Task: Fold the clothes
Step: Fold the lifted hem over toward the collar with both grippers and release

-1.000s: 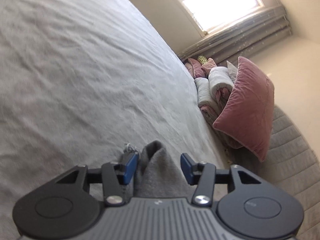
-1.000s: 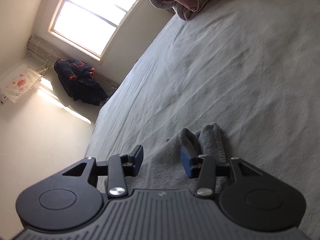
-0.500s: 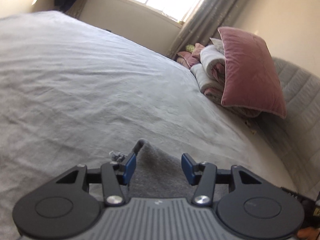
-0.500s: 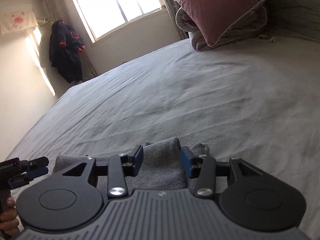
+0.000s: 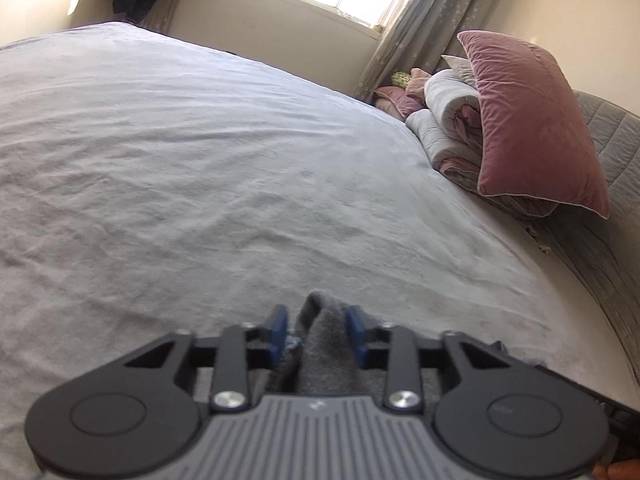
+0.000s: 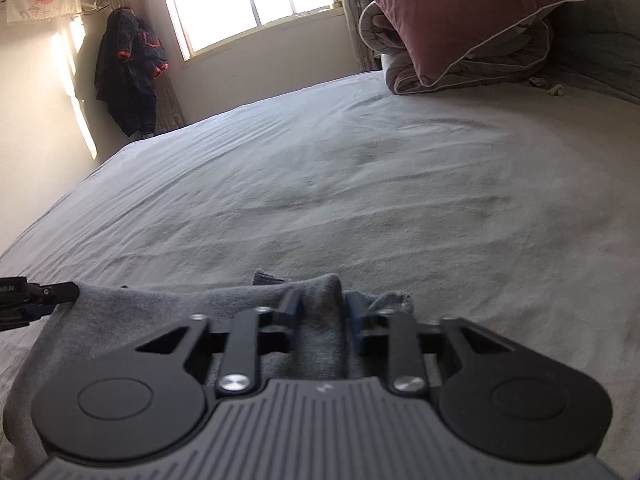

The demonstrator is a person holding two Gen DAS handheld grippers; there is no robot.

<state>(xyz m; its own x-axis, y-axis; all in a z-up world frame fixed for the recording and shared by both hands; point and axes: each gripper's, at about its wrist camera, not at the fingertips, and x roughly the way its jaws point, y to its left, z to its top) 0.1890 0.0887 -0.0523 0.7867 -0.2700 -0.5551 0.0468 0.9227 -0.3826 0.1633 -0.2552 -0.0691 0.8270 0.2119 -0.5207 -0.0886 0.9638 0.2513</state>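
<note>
A grey garment [image 6: 140, 312] lies at the near edge of the bed sheet [image 6: 360, 184]. My right gripper [image 6: 323, 312] has its jaws closing, its blue pads pinching an upright fold of the garment's far edge. In the left wrist view my left gripper [image 5: 314, 328] is also closing, with a raised fold of the same grey garment [image 5: 326, 356] bunched between its blue pads. The left gripper's tip [image 6: 36, 300] shows at the left edge of the right wrist view, at the garment's other corner. The rest of the garment is hidden under both gripper bodies.
The grey sheet [image 5: 200, 160] stretches wide ahead of both grippers. A pink pillow [image 5: 532, 120] leans on a folded quilt [image 5: 452, 120] at the head of the bed. A dark jacket [image 6: 128, 72] hangs by the window [image 6: 248, 0].
Both grippers have rolled upright and slid along the bed. Their jaws, wide around the cloth before, have closed in on folds of the grey garment.
</note>
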